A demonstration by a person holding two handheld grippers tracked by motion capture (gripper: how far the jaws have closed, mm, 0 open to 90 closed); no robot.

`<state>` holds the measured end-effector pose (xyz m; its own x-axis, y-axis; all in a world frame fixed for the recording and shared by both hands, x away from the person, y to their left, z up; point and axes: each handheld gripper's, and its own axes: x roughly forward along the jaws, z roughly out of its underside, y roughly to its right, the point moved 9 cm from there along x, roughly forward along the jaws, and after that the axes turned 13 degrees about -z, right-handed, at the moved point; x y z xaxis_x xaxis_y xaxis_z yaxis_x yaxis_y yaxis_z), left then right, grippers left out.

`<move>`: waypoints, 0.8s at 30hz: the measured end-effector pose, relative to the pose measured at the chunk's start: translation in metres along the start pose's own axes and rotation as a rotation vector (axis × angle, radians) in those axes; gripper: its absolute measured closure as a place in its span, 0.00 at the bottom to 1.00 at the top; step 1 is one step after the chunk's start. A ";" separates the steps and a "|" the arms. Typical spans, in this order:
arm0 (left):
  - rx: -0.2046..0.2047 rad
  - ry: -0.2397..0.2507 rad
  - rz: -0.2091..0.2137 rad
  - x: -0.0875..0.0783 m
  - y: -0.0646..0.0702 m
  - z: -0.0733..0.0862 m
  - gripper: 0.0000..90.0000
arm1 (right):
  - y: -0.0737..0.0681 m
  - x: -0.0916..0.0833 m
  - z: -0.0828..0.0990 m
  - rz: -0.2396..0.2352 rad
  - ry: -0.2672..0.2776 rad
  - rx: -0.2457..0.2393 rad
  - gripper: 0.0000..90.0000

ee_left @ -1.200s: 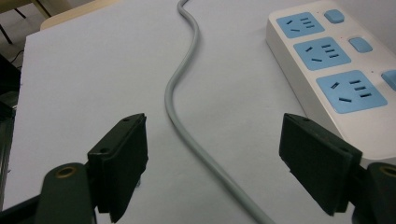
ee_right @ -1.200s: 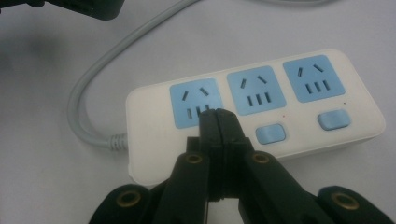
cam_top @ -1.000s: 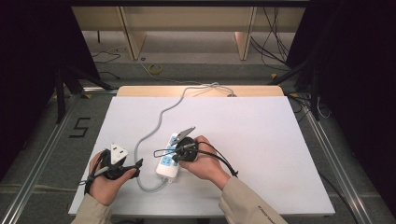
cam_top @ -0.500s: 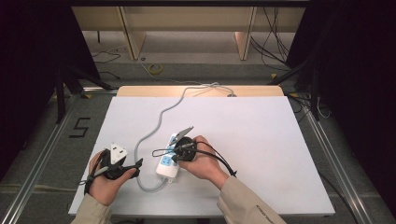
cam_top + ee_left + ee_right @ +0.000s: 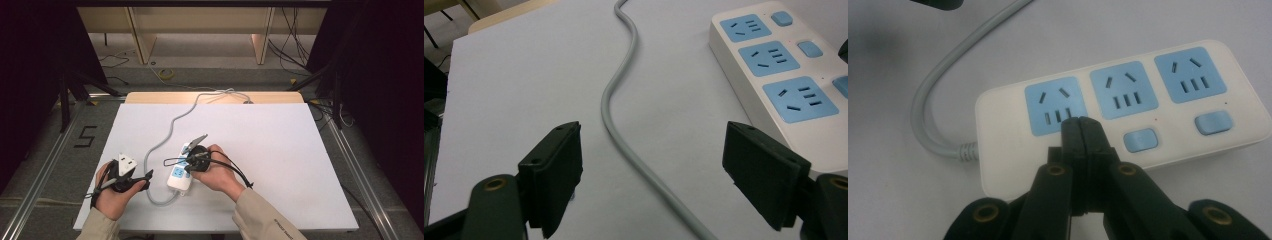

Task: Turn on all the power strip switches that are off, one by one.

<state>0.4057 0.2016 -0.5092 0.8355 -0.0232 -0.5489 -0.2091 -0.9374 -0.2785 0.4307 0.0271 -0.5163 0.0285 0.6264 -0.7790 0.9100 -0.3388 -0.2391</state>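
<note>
Power strip: white power strip (image 5: 181, 172) with 3 blue sockets and blue switches, lying flat, sockets up, on the counter (image 5: 280, 150) near its front edge, left of centre.
Long axis: in the high view it runs from the near end up toward the far edge, tilted slightly right; the sockets sit in 1 row along it.
Cable end: the grey cable (image 5: 165, 140) leaves the strip's near end, loops left just beside it, then runs past its left side to the counter's far edge and over it.
Right gripper: the right gripper (image 5: 1081, 131) stands over the strip; its fingers are pressed together with nothing between them, the tips at the socket nearest the cable end, beside that socket's switch position. Whether the tips touch the strip cannot be told.
Right hand: the right hand (image 5: 220, 175) is just right of the strip, a beige sleeve behind it.
Left gripper: the left gripper (image 5: 674, 165) is left of the strip, apart from it; its fingers are spread wide, holding nothing, with the cable lying on the counter between them and the strip just beside the right-hand finger.
Left hand: the left hand (image 5: 112, 192) is well left of the strip, near the counter's front edge.
Surface: plain white top, pale wood strip along the far edge beyond the power strip.
Room: grey floor, a "5" marked on it left of the strip's counter; wooden furniture legs and loose cables beyond.
</note>
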 end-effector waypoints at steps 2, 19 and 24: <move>0.000 0.001 0.000 0.000 0.000 0.000 0.26 | 0.001 0.001 0.000 0.001 -0.003 -0.002 1.00; 0.002 0.001 0.000 0.000 0.001 0.000 0.26 | -0.001 0.006 0.001 -0.010 -0.026 -0.002 1.00; 0.003 0.000 -0.001 0.000 0.000 0.000 0.26 | -0.001 0.006 0.001 -0.007 -0.033 -0.002 1.00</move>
<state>0.4060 0.2012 -0.5090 0.8357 -0.0225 -0.5488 -0.2101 -0.9362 -0.2816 0.4296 0.0306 -0.5216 0.0089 0.6050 -0.7961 0.9109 -0.3334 -0.2433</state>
